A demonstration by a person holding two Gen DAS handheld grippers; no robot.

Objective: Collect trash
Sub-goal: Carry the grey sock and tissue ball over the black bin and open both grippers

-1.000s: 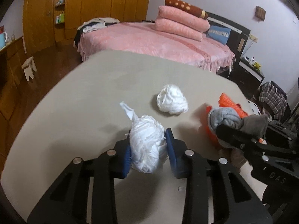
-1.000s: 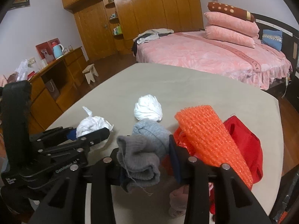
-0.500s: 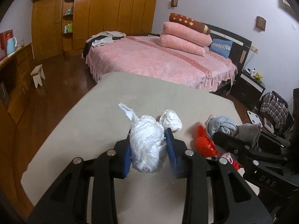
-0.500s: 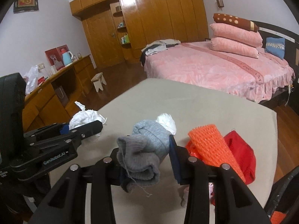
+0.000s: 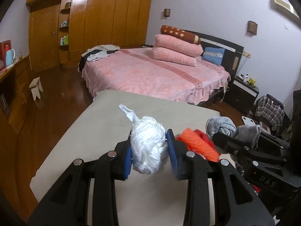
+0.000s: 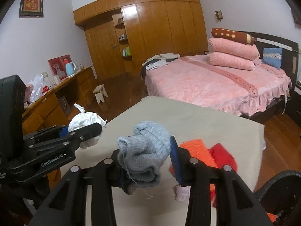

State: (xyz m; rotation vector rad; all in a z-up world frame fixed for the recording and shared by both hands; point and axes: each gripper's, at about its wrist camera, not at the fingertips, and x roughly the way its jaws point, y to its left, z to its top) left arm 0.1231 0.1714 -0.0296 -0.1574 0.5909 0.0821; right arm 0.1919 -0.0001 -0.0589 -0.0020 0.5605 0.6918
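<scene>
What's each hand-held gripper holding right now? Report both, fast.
Left hand-held gripper: closed on the white bag.
Right hand-held gripper: closed on the grey sock.

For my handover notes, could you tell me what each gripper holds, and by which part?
The left gripper clamps the white plastic wad across its bulging middle; the right gripper pinches the grey knitted bundle across its body.

The left gripper point(image 6: 82, 131) is showing "GenRobot.AI" on its side; the right gripper point(image 5: 242, 137) is showing "DAS".
</scene>
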